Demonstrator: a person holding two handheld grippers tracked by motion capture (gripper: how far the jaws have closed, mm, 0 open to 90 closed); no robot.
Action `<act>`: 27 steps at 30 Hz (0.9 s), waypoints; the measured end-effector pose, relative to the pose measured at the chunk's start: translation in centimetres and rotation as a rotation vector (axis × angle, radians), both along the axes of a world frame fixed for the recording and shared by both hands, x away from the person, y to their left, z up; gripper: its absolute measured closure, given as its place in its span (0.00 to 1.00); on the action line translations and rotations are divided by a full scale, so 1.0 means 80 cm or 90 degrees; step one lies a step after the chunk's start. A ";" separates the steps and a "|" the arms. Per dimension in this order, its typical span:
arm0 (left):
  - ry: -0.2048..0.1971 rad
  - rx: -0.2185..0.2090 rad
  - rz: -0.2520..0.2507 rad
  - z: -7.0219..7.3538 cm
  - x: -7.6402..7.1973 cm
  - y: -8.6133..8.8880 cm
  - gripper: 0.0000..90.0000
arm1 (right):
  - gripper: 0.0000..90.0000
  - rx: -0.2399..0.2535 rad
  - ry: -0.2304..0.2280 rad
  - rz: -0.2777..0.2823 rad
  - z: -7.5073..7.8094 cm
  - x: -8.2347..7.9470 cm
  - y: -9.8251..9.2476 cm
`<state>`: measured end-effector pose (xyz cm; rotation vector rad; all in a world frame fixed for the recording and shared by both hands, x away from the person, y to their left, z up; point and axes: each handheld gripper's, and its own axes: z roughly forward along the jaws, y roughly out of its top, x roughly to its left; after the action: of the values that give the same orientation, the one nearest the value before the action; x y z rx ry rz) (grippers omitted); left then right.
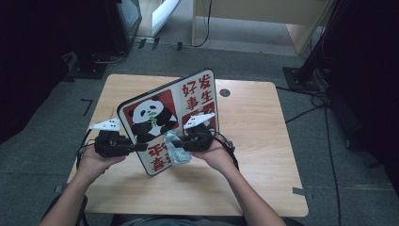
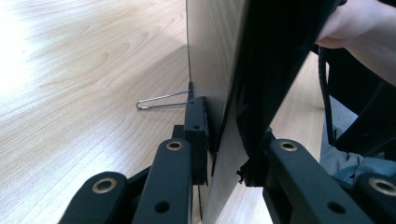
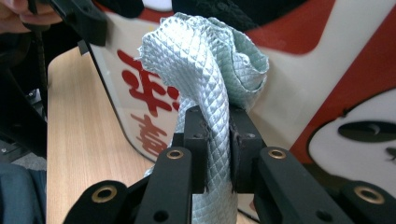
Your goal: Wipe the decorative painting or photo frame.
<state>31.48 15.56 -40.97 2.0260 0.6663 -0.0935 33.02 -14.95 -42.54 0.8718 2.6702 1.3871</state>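
Observation:
A panda picture board (image 1: 150, 113) with red Chinese characters is held tilted above the wooden table (image 1: 254, 141). My left gripper (image 1: 136, 147) clamps its left edge; in the left gripper view the gripper (image 2: 226, 144) has its jaws shut on the board (image 2: 210, 56), which is seen edge-on. A thin wire stand (image 2: 161, 99) sticks out from the board's back. My right gripper (image 1: 181, 143) is shut on a crumpled pale blue cloth (image 1: 176, 149). In the right gripper view the gripper (image 3: 217, 140) holds the quilted cloth (image 3: 205, 56) bunched against the board's printed face (image 3: 299, 79).
The table has a round cable hole (image 1: 225, 92) near its far edge. Dark stands (image 1: 301, 75) and black cables (image 1: 310, 101) lie on the grey carpet around it. A light wooden desk (image 1: 254, 14) stands at the back.

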 end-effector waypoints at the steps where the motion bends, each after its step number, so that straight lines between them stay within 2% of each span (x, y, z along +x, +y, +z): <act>1: 0.000 0.000 0.000 0.000 0.000 0.000 0.86 | 0.89 0.000 0.000 0.000 0.000 0.000 0.000; 7: 0.002 -0.003 -0.003 -0.001 0.000 0.000 0.86 | 0.89 -0.009 0.011 0.002 -0.015 -0.004 -0.001; 10: 0.003 -0.003 -0.004 -0.001 0.001 0.000 0.86 | 0.89 -0.017 0.028 0.004 -0.029 -0.007 -0.001; 19: 0.006 -0.005 -0.006 -0.001 0.001 0.001 0.86 | 0.90 -0.026 0.046 0.011 -0.048 -0.009 -0.003; 22: 0.010 -0.008 -0.009 -0.002 0.002 0.001 0.85 | 0.90 -0.032 0.063 0.012 -0.059 -0.010 -0.004; 27: 0.009 -0.010 -0.011 -0.002 0.003 0.002 0.85 | 0.90 -0.043 0.074 0.013 -0.066 -0.011 -0.004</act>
<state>31.69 15.70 -41.15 2.0177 0.6556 -0.1230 32.13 -15.23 -47.85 0.9506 2.8004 1.2799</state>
